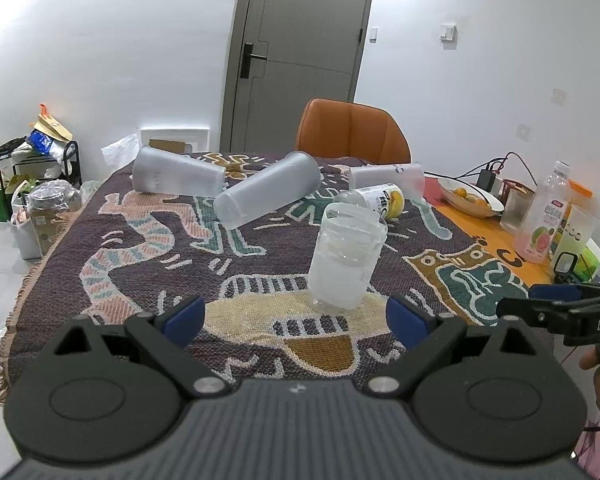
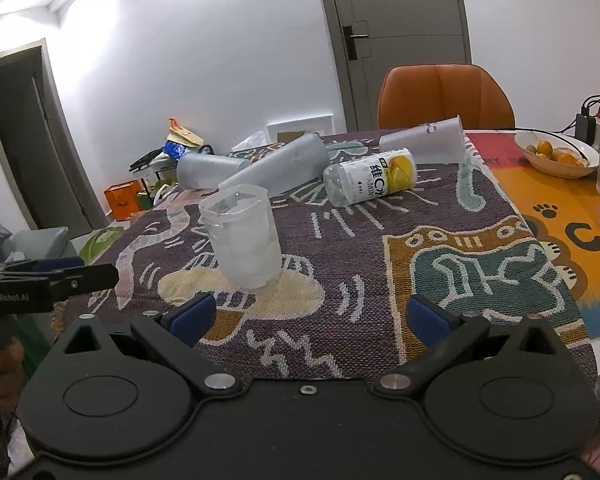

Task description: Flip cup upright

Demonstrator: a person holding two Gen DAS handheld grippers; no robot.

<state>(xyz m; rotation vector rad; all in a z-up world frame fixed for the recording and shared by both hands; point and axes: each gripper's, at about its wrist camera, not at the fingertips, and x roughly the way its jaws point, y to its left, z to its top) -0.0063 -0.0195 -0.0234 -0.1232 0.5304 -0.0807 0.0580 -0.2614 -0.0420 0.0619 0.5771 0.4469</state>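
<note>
A clear plastic cup [image 1: 346, 258] stands on the patterned cloth with its open rim up; it also shows in the right wrist view [image 2: 244, 240]. My left gripper [image 1: 296, 316] is open and empty, just short of the cup, with the cup slightly right of its centre. My right gripper [image 2: 310, 316] is open and empty, with the cup ahead and to its left. Three frosted cups lie on their sides farther back: one at left [image 1: 176, 176], one in the middle [image 1: 268, 194], one at right [image 1: 388, 178].
A yellow-labelled bottle [image 1: 376, 198] lies on its side behind the cup. A fruit bowl [image 1: 470, 196], a pink drink bottle [image 1: 544, 220] and cables stand at the table's right. An orange chair [image 1: 352, 130] is at the far edge. The cloth's left edge drops to the floor clutter.
</note>
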